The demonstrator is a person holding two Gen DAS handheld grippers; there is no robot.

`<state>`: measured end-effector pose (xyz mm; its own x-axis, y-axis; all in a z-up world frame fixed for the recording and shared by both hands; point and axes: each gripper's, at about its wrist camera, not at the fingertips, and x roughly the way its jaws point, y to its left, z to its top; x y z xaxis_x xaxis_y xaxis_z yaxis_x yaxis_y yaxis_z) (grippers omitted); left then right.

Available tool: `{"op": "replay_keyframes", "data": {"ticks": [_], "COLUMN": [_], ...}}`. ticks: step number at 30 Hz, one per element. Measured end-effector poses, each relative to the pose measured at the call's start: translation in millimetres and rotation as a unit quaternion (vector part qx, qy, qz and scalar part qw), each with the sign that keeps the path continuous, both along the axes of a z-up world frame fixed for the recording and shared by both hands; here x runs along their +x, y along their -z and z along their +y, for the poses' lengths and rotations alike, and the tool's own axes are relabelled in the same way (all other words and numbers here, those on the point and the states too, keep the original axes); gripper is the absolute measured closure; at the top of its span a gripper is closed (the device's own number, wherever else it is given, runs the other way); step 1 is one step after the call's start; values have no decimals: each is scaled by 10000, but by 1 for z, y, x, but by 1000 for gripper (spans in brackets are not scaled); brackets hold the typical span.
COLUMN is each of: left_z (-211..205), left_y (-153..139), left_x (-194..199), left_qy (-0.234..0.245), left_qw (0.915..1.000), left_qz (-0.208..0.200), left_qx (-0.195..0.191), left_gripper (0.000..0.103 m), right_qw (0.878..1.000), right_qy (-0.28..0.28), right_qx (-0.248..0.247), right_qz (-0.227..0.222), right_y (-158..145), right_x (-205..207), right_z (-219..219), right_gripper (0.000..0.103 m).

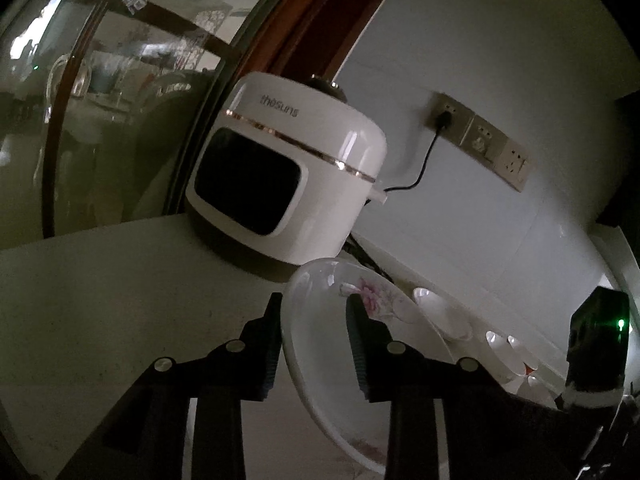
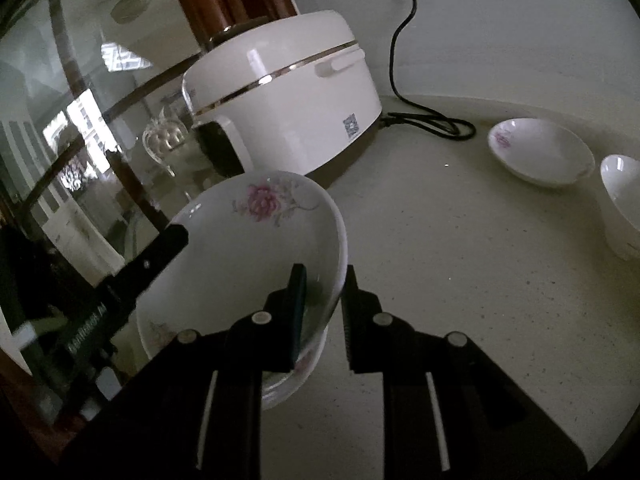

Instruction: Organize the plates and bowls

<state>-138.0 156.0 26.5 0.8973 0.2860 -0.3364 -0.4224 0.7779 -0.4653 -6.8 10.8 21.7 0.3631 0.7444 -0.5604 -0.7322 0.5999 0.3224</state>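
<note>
While the flowered bowl hangs tilted above the desk, beside the rice cooker, the right gripper pinches its near rim. The left gripper straddles the far rim, pads loose. Other bowls lie well off to the right.

A home kitchen: a plugged-in rice cooker on a speckled counter (wall sockets behind), beside floral bowls.
</note>
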Motion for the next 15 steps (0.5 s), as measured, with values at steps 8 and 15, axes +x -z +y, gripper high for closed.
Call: {"op": "replay_keyframes", "data": {"ticks": [8,15], "left_z": [7,15], "left_y": [9,17], "left_x": [-3,-3], "left_qy": [-453,-524], "left_qw": [9985,9967], "left_qz": [248,478], "left_qx": [-159,-407], "left_gripper": [66,66], "right_qw": [9995,9987], "right_qy": [-238,-369], "right_qx": [-184,-339], "right_qz": [-22,22], "right_y": [13,21], "right_x": [-9,-14], "right_z": [12,19], "right_gripper": [83,83]}}
